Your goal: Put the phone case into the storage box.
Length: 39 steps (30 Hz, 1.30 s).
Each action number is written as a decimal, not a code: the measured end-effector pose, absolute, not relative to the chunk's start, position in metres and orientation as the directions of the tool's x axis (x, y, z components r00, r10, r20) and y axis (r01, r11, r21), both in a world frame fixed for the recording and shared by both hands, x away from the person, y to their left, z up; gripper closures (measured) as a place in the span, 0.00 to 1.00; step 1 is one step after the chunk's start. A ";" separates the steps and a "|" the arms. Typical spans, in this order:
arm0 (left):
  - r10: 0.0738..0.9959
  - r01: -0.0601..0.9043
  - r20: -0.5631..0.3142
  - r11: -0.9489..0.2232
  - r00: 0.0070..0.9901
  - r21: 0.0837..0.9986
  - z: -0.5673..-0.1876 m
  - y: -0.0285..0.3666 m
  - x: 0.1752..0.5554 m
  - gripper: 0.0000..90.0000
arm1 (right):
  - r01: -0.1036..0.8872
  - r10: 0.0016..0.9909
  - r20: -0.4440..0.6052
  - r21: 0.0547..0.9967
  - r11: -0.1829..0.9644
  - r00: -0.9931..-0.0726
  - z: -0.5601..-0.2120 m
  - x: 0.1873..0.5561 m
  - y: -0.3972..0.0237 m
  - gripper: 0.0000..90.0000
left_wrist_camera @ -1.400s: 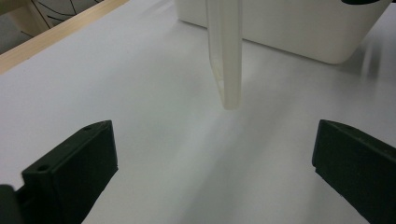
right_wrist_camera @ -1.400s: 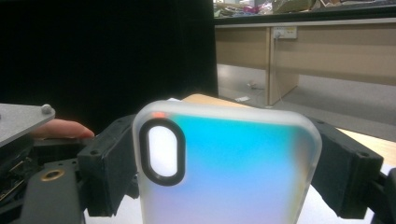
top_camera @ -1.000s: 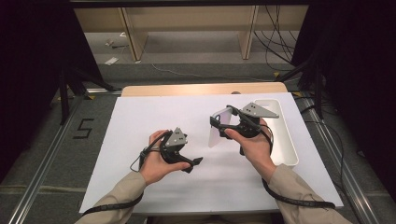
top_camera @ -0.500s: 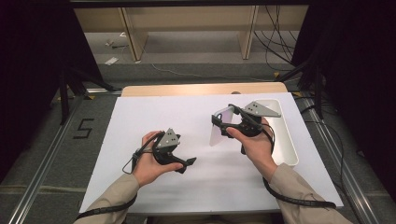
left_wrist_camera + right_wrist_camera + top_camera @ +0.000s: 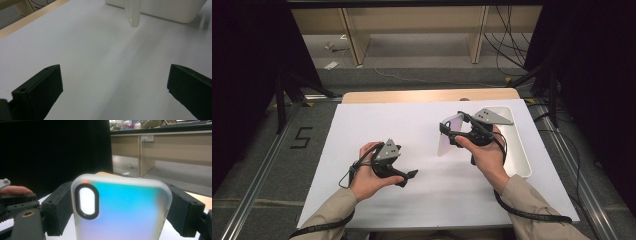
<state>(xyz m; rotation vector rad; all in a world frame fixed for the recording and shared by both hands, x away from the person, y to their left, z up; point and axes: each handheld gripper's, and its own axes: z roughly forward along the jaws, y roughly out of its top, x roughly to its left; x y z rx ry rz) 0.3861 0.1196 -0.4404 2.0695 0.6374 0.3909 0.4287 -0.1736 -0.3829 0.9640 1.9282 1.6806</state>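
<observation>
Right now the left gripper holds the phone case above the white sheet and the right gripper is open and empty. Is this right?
No, the grippers are swapped. The right gripper is shut on the phone case, as the right gripper view shows; the left gripper is open and empty over the white sheet, as the left gripper view shows.

Even overhead light, white table (image 5: 422, 200) bright, surroundings near black – soft shadows; phone case (image 5: 122, 212) close-up blurry, bkgd sharp.

phone case (image 5: 449, 136) in right tongs (image 5: 446, 131) | tray (image 5: 521, 155) right | left tongs (image 5: 408, 177) left
</observation>
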 end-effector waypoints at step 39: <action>0.584 0.292 0.051 -0.477 0.810 0.829 -0.443 0.132 0.384 0.00 | 0.218 0.785 0.137 0.976 -0.002 -0.604 -0.366 0.438 -0.206 0.20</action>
